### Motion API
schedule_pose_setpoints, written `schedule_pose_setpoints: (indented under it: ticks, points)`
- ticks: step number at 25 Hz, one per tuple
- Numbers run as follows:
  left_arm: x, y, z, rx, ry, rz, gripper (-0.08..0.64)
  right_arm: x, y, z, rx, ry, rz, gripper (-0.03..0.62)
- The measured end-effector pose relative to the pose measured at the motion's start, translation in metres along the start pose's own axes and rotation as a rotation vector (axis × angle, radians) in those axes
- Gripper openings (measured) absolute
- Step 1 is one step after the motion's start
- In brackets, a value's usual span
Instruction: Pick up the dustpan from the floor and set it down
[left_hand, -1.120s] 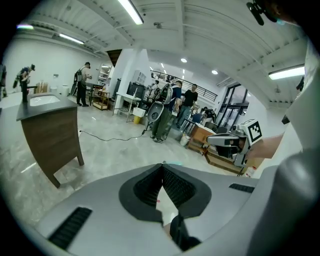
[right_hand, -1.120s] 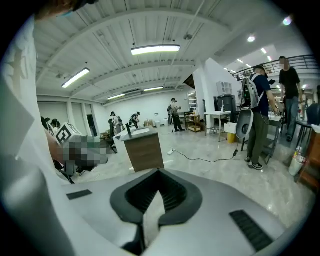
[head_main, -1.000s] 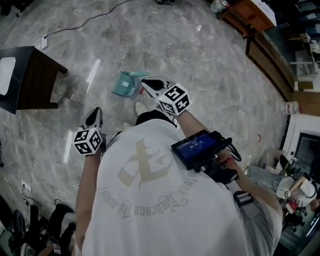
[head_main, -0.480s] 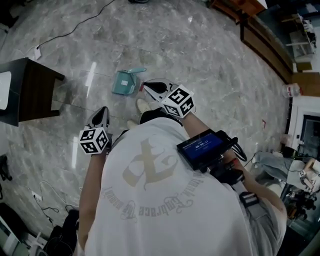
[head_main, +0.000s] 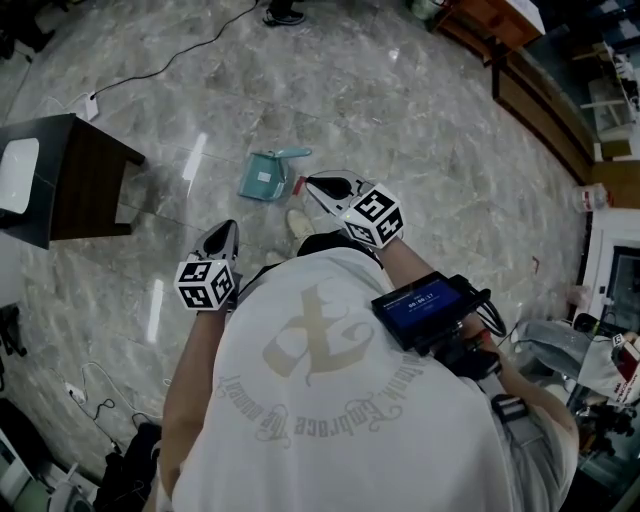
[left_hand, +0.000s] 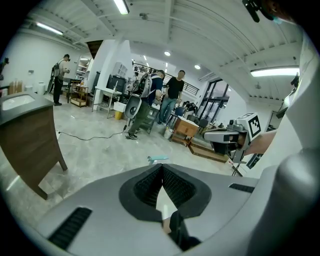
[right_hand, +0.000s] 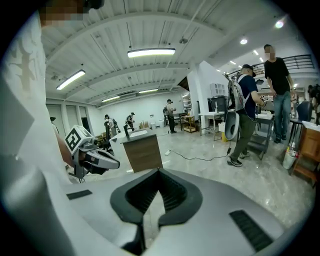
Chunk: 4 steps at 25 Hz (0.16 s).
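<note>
Small teal plastic dustpan (head_main: 263, 180) lies on the grey floor (head_main: 420, 120), handle at its far end, just left of the closed, empty right gripper (head_main: 312, 182); the closed left gripper (head_main: 226, 230) is farther off.

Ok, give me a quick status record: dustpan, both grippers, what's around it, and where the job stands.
dustpan: teal, lying on the floor, handle at its far edge, not held
left gripper: jaws together, nothing between them
right gripper: jaws together, nothing between them; the nearer of the two to the dustpan in the head view
nearby: dark wooden table to the dustpan's left
job: pick-up not yet done
</note>
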<state>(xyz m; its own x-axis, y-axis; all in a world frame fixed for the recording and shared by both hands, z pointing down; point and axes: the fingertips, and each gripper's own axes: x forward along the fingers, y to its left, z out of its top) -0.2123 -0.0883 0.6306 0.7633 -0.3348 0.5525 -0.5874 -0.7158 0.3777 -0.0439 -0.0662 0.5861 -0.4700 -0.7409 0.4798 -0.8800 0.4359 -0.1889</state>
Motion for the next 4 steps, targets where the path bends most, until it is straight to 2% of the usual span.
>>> schedule_pose_setpoints:
  ticks: [4]
  points:
    - [-0.013, -0.006, -0.014, 0.001, 0.004, -0.008, 0.012, -0.01, 0.018, -0.011, 0.003, 0.014, -0.005, 0.017]
